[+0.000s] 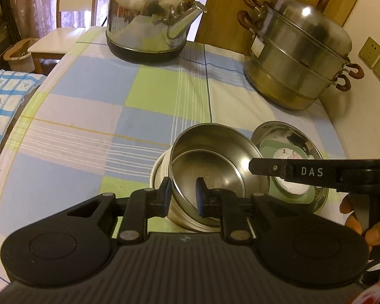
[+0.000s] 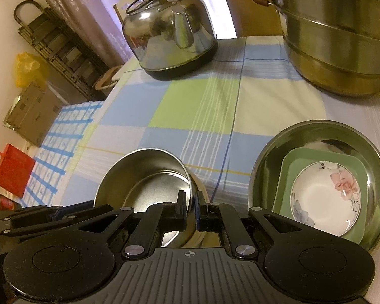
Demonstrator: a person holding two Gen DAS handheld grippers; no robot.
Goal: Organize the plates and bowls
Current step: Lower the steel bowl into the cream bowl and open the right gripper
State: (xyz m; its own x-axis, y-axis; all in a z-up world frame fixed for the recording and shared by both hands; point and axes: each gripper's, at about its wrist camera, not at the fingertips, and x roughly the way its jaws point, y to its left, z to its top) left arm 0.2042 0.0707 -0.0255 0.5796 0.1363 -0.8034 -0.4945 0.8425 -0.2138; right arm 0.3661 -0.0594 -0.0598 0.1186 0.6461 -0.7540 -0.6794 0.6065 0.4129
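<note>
Both grippers, left [image 1: 183, 195] and right [image 2: 191, 206], clamp 1 steel bowl's [image 2: 144, 174] rim; large steel basin [image 2: 316, 136] holds 1 green tray [image 2: 291, 162] and 1 floral dish [image 2: 324, 197].

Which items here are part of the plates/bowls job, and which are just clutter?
Job:
steel bowl, held at its rim by left claw and right claw
big steel basin
green square plate
flowered dish

Clutter:
kettle
steamer pot
red bag

The bench carries 2 nested steel bowls [image 2: 149, 177], 1 wide steel basin [image 2: 321, 131], 1 green square plate [image 2: 299, 157], 1 floral plate [image 2: 324, 197], 1 kettle [image 2: 167, 30] and 1 tiered steamer pot [image 1: 299, 53].
</note>
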